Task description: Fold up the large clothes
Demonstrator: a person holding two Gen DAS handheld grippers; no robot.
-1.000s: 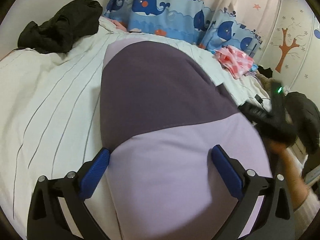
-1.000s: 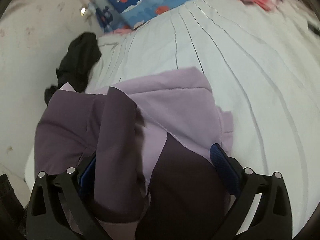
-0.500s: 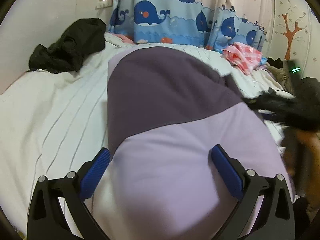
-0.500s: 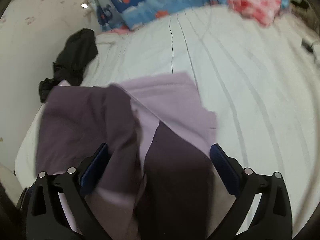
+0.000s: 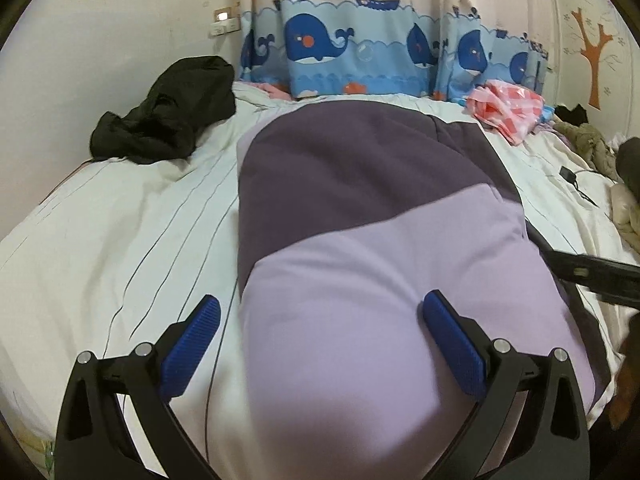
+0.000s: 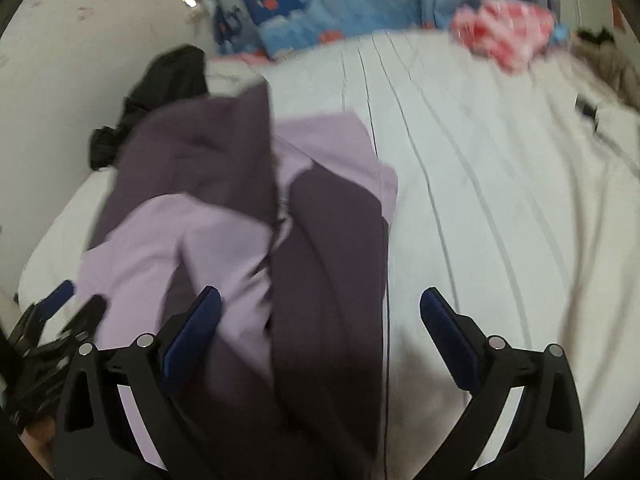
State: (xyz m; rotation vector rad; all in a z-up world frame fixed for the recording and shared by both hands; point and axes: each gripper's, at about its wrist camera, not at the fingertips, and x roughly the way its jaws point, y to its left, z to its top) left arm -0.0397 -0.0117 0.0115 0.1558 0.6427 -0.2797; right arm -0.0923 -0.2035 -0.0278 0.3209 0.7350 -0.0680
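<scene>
Fingers (image 5: 191, 346) of the left gripper (image 5: 320, 320) and of the right gripper (image 6: 320, 316) are spread wide, holding nothing, above the purple-and-lilac garment (image 5: 360, 240) lying on the striped bed (image 5: 120, 240).

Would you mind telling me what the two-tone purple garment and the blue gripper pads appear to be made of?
The purple garment looks like a soft, matte knit or fleece: it drapes in rounded folds without shine, though the weave is too blurred to confirm. The blue pads on the left hand-held gripper look like ribbed rubber or plastic, judging by their fine ridges.

striped white bed (image 5: 120, 216), purple garment (image 5: 360, 208), black clothing (image 5: 168, 116)
</scene>
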